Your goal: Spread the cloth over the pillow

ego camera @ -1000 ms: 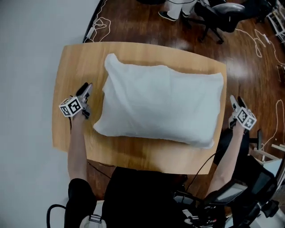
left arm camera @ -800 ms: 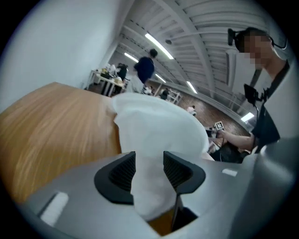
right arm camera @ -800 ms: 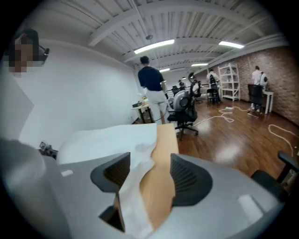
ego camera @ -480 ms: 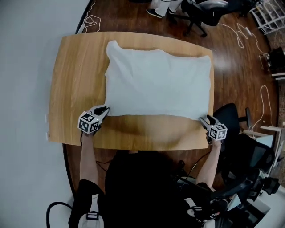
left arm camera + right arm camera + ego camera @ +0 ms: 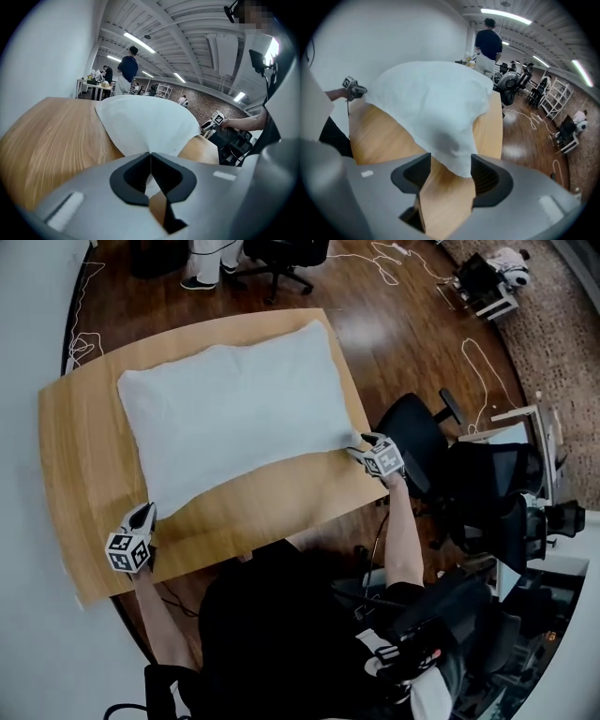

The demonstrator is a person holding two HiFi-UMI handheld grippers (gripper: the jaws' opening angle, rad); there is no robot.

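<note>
The white fabric cloth (image 5: 234, 413) lies spread over the pillow and hides it, on the light wooden bench (image 5: 80, 484). One near corner of the cloth is pinched in the left claw (image 5: 146, 513). That claw's jaws have just been closing and stand clenched together on the fabric. The other near corner lies between the jaws of the right claw (image 5: 362, 444). Those jaws stand apart, released, with the fabric tip resting on the bench between them. Beyond both claws the cloth rises in a smooth mound. Just past the right claw, off the bench, a black office chair (image 5: 412, 432) stands on the dark wooden floor (image 5: 394, 324).
</note>
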